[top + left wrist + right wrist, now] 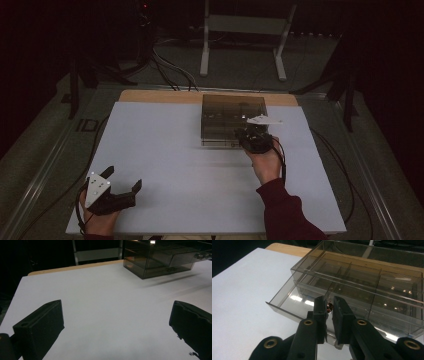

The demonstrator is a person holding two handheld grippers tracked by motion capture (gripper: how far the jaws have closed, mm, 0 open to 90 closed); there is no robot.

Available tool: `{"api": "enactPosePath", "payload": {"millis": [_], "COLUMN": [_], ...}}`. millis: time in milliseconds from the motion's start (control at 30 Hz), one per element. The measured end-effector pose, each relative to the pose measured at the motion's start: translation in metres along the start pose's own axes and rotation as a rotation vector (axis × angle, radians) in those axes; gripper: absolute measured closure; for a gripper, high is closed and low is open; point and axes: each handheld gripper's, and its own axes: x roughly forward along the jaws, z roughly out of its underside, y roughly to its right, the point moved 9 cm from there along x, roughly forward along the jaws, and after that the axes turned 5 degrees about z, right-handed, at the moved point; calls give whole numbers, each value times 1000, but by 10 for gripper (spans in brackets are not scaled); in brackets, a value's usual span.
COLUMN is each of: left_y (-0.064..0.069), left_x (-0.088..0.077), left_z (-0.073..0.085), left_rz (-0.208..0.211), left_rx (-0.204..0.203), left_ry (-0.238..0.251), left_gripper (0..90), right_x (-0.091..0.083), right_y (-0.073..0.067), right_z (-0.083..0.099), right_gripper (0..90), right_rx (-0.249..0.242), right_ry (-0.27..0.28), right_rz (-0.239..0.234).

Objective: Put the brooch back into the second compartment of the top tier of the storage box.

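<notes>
Just small object [329, 307] between fingers [321, 312] (brownish)

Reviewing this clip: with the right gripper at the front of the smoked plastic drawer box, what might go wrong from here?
1. The right gripper has its jaws nearly closed at a small knob on the drawer box; so narrow a hold may slip.
2. The left gripper rests open, far from the box, so nothing braces it: a pull might drag the whole box across the white table.
3. The lower drawer looks partly out; a jerk might pull it free.
</notes>
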Motion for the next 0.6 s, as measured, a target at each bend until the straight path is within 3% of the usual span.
{"api": "enactPosePath", "payload": {"millis": [600], "left_y": [0], "left_x": [-1], "left_z": [1], "left_rz": [-1], "left_rx": [0], "left_ry": [-3], "left_gripper": [5], "right_x": [22], "right_y": [8], "right_z": [1], "right_gripper": [817], "right_rx": [-7], "right_ry": [-42], "right_rz": [18]}}
